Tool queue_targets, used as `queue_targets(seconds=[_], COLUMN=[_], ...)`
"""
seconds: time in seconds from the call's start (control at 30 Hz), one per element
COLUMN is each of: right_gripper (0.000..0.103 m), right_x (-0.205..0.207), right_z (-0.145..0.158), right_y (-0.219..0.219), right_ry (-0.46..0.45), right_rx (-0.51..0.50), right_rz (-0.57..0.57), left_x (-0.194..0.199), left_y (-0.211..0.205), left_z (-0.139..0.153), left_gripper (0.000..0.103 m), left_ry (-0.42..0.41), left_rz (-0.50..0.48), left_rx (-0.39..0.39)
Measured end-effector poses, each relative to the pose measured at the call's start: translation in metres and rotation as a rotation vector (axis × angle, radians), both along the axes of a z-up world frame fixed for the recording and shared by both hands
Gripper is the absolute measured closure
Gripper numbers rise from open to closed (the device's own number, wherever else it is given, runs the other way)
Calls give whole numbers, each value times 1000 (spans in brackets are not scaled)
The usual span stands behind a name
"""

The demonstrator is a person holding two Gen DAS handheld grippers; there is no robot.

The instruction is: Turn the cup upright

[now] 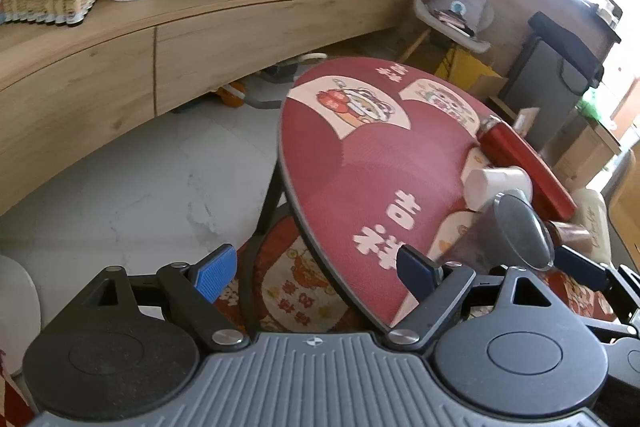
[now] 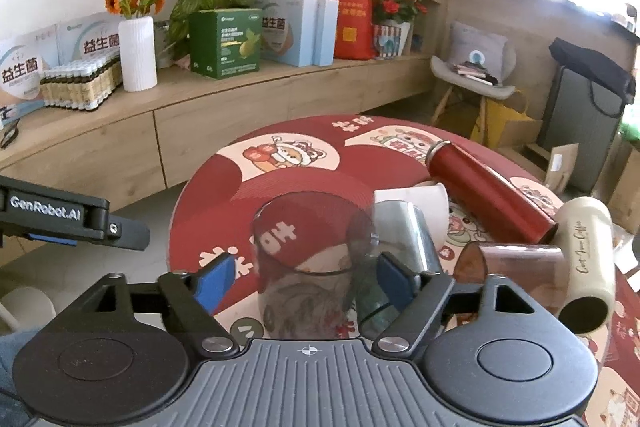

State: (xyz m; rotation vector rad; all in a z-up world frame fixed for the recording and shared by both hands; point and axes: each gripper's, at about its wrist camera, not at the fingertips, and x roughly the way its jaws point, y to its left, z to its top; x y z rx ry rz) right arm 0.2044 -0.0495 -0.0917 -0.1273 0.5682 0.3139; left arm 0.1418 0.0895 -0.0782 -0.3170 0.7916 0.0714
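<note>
We hold the right gripper [image 2: 300, 277] with jaws spread either side of the smoky transparent cup [image 2: 308, 259] standing near the near edge of the red table [image 2: 224, 187], left gripper [image 1: 316, 273] spread empty; close squarely, mid-wall, gently.
</note>
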Motion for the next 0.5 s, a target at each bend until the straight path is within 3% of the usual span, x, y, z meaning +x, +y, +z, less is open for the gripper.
queue_targets(seconds=[0.2, 0.33, 0.5], right_gripper=[14, 6, 0], right_x=[-22, -42, -68], right_z=[12, 19, 25], right_y=[-20, -44, -72], right_ry=[20, 51, 70], right_rx=[23, 47, 73], right_rz=[-72, -149, -224], left_x=[-13, -27, -50], left_y=[-20, -39, -60], left_z=[15, 27, 42], left_gripper=[13, 6, 5], left_ry=[-12, -14, -21], left_rz=[-68, -140, -202], left_rx=[27, 101, 160])
